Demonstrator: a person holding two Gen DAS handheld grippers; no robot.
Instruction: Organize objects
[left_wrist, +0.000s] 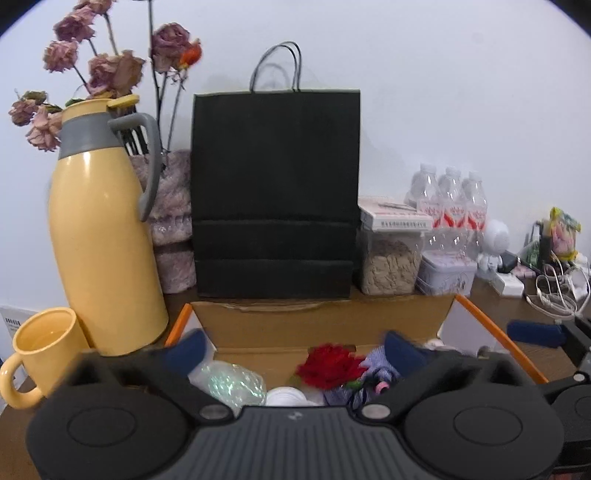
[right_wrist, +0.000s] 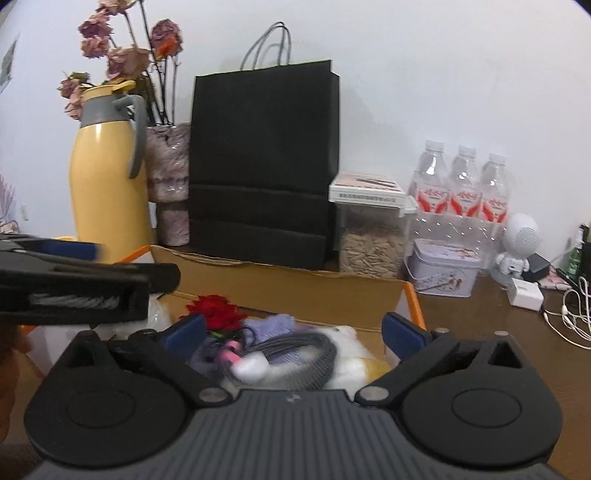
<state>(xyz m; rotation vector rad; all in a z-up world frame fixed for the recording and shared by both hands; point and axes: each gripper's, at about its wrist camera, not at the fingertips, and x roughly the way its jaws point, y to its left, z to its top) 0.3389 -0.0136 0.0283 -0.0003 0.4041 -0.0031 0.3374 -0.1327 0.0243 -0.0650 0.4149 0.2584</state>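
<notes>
The cardboard box (left_wrist: 321, 325) sits at the table's near edge, holding a red fabric flower (left_wrist: 330, 365), lilac cloth (right_wrist: 273, 326), a grey coiled cable (right_wrist: 295, 354) and white plush. All look light, soft and pliable; take the flower by its stem, the cable across its coil. Left tool (left_wrist: 295, 350) and right tool (right_wrist: 295, 332) both stand released, holding nothing.

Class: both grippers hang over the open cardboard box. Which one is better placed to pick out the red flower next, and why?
Probably the left. Its open gripper has the red flower almost centred between its fingers, while for the right gripper, also open, the flower sits off by its left finger, with the grey cable ahead instead.
</notes>
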